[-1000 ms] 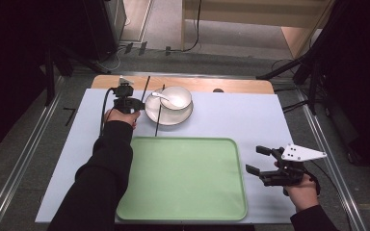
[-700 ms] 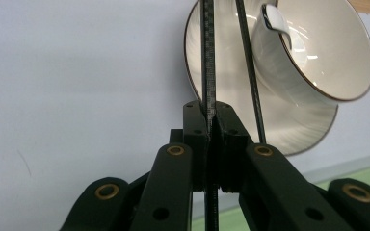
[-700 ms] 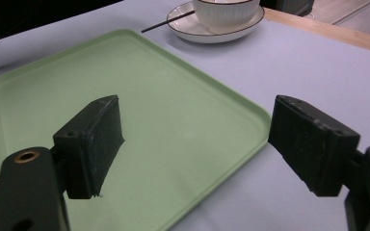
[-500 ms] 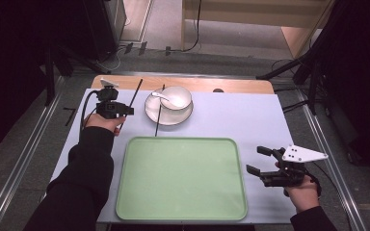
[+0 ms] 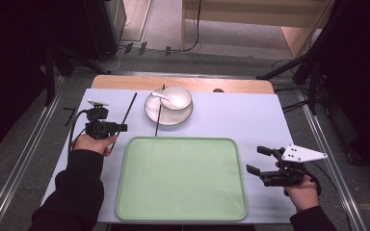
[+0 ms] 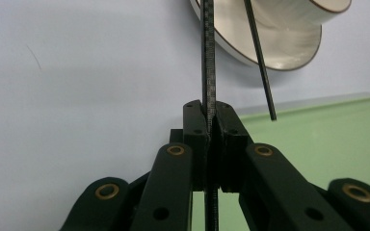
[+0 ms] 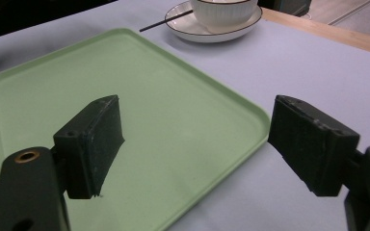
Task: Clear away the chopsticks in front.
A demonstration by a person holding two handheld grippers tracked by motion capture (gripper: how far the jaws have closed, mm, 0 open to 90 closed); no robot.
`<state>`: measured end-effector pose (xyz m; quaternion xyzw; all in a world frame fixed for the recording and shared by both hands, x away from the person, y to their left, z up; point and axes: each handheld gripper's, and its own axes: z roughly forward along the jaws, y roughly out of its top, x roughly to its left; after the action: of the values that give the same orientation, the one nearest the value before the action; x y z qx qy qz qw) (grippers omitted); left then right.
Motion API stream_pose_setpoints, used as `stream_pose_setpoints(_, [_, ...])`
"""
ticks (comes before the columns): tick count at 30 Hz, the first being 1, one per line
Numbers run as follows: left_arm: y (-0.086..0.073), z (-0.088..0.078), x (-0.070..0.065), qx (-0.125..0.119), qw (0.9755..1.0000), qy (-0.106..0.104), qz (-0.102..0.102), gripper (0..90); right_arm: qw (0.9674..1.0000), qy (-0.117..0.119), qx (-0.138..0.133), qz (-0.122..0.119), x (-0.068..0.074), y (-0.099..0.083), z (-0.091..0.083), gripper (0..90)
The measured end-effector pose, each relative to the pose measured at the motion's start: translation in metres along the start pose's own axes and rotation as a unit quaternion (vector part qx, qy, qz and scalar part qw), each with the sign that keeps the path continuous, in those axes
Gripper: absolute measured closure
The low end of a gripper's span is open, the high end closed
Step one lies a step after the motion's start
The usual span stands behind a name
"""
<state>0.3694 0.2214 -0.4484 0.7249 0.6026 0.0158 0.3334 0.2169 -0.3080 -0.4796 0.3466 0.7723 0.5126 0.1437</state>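
Note:
My left gripper (image 5: 121,129) is shut on the lower end of a black chopstick (image 5: 129,109), left of the plate; the stick slants up toward the table's far side. In the left gripper view the chopstick (image 6: 208,57) runs straight up out of the closed jaws (image 6: 211,122). A second chopstick (image 5: 159,111) lies across the white plate (image 5: 150,114), its near tip on the table just short of the tray. A white bowl (image 5: 177,97) with a white spoon (image 5: 158,95) sits on that plate. My right gripper (image 5: 256,160) stands open beside the right edge of the green tray (image 5: 183,183), empty.
The green tray (image 7: 125,91) fills the near middle of the pale blue table top (image 5: 250,120). A wooden strip (image 5: 125,83) runs along the far edge. Metal rails and dark stands flank the table. Bare table surface lies right of the plate.
My left gripper has drawn left and toward the person, carrying one chopstick away from the plate. The other chopstick stays across the plate. The right gripper has held still.

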Motion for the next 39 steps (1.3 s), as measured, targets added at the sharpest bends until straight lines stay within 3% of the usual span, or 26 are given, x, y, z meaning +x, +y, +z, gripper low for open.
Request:
stream_pose_setpoints(8, [-0.030, -0.005, -0.008, 0.000, 0.9999, -0.004, 0.012, 86.3, 1.0000, 0.002, -0.002, -0.002, 0.000, 0.003, 0.002, 20.3])
stream_pose_setpoints(15, [-0.053, -0.013, -0.017, -0.009, 0.9998, -0.015, 0.005, 86.2, 0.9999, 0.008, -0.001, -0.005, -0.001, 0.005, 0.006, 20.3])
stream_pose_setpoints(21, [-0.076, -0.013, -0.028, -0.007, 0.9999, -0.007, 0.013, 86.3, 0.9999, 0.008, -0.002, -0.007, -0.001, 0.005, 0.006, 20.3])
stream_pose_setpoints(28, [-0.096, -0.010, -0.036, 0.001, 0.9999, -0.012, 0.004, 86.2, 0.9999, 0.007, -0.003, -0.007, -0.001, 0.005, 0.004, 20.3])
stream_pose_setpoints(31, [-0.110, -0.006, -0.038, 0.020, 0.9997, -0.011, -0.005, 86.2, 0.9999, 0.007, -0.002, -0.008, -0.001, 0.005, 0.005, 20.3])
stream_pose_setpoints(34, [-0.121, -0.006, -0.045, 0.025, 0.9997, -0.005, 0.000, 86.1, 0.9999, 0.009, -0.002, -0.009, -0.001, 0.005, 0.005, 20.3])
stream_pose_setpoints(39, [-0.128, -0.003, -0.043, 0.038, 0.9992, -0.001, -0.011, 86.1, 0.9999, 0.010, 0.000, -0.010, -0.001, 0.005, 0.005, 20.3])
